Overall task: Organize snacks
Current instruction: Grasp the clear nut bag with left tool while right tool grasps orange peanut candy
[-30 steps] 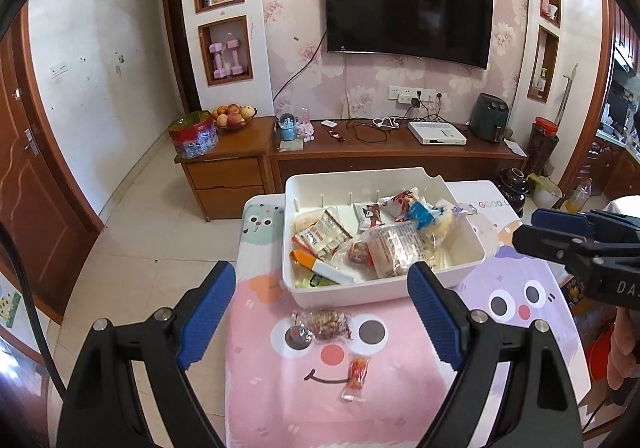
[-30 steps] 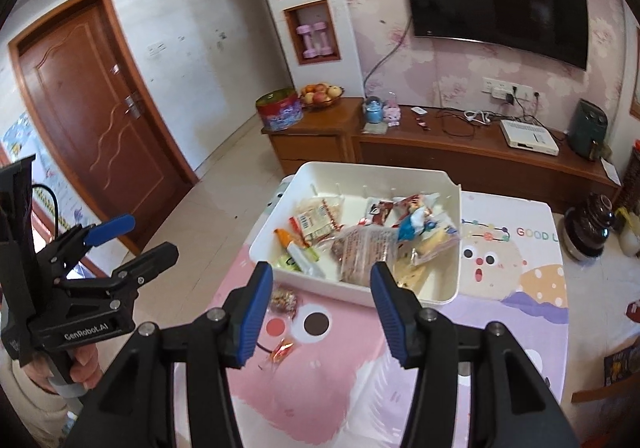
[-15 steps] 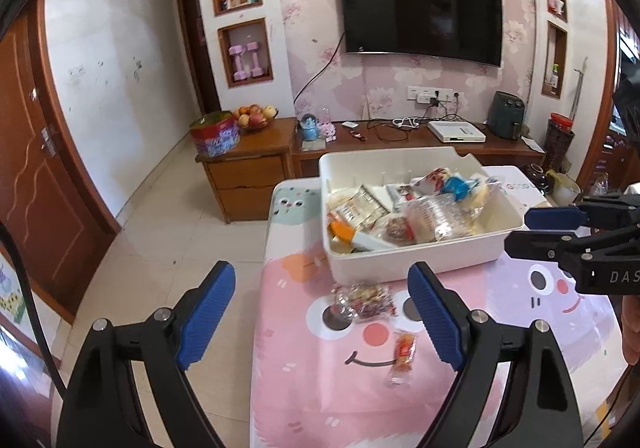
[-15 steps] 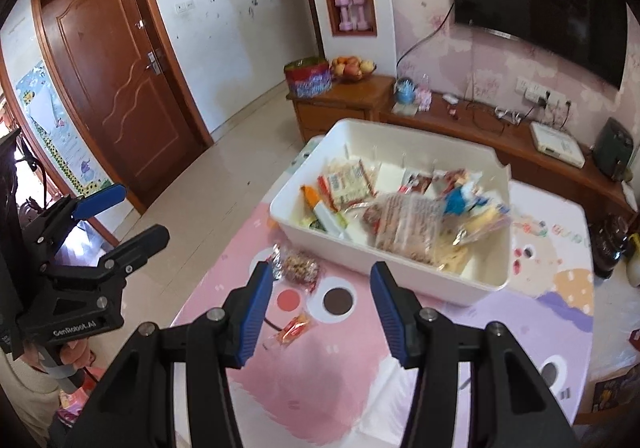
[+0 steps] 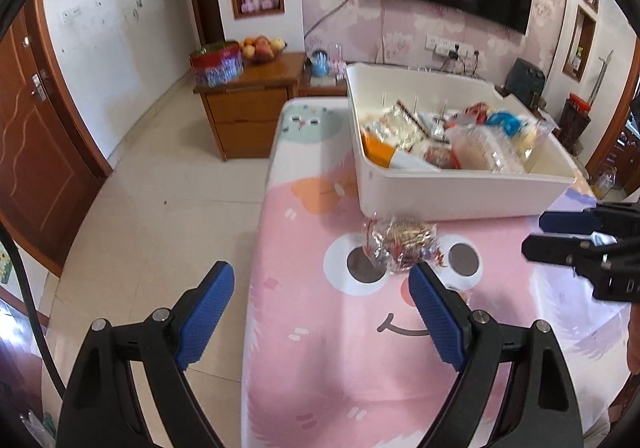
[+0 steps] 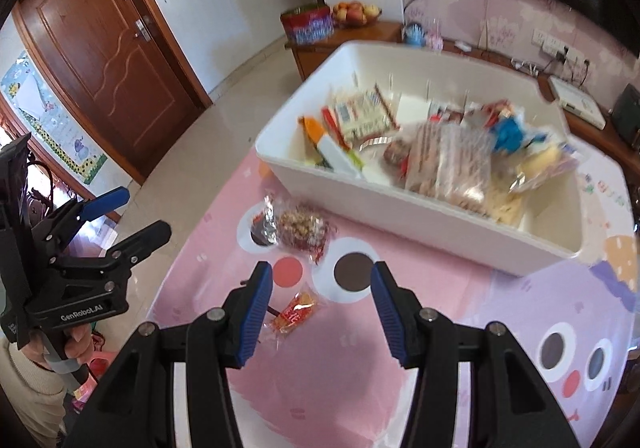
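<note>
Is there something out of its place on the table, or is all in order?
Two snacks lie loose on the pink tablecloth outside the white bin: a clear bag of mixed snacks beside its near wall, and a small orange packet nearer the camera. The other snacks are in the bin.

Both views look forward and steeply down along their own gripper fingers, near the pink counter (image 5: pixel 340 328). The left wrist view faces it from its left edge, the right wrist view from further right. They share the white bin (image 5: pixel 460 196), the clear snack bag (image 6: pixel 298 228) and the wooden cabinet (image 5: pixel 248 104) behind.
</note>
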A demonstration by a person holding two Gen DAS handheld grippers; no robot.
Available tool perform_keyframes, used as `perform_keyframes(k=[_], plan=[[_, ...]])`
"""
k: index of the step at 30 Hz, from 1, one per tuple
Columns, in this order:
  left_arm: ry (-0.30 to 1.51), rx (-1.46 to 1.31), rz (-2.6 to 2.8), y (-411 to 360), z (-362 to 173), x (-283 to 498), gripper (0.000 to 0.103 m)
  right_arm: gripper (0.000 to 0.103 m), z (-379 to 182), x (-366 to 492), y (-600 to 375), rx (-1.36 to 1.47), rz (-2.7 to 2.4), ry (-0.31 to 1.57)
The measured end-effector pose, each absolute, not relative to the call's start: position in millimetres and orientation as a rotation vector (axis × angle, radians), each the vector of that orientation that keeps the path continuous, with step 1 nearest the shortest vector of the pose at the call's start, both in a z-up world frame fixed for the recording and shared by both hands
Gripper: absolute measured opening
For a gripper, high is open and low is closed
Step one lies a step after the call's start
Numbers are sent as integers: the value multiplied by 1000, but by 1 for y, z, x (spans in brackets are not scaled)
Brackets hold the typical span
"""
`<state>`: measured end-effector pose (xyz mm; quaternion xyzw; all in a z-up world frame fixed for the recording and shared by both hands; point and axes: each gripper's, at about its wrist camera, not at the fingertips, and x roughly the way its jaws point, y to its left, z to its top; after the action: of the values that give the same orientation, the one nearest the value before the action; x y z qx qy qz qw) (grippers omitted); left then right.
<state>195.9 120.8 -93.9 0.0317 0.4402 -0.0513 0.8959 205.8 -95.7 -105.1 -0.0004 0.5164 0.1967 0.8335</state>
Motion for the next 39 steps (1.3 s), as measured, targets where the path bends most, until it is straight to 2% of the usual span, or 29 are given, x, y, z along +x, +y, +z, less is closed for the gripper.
perform_keyframes(k=[7,15,17,21,39], plan=[[952,51,-110,117,-118,214,88,51,-156,196,-66,-42,419,1196],[962,40,-117,118,-125,221,88,51,-189,193,-36,-83,362,1244],[966,18,-122,119,-127,224,88,46,-191,188,-29,-133,348,1221],[976,-13,-136,117,-132,229,88,22,-192,178,-25,-218,335,1188],[1087,-59,-246,53,-181,276,88,21,-191,185,-90,50,348,1210]])
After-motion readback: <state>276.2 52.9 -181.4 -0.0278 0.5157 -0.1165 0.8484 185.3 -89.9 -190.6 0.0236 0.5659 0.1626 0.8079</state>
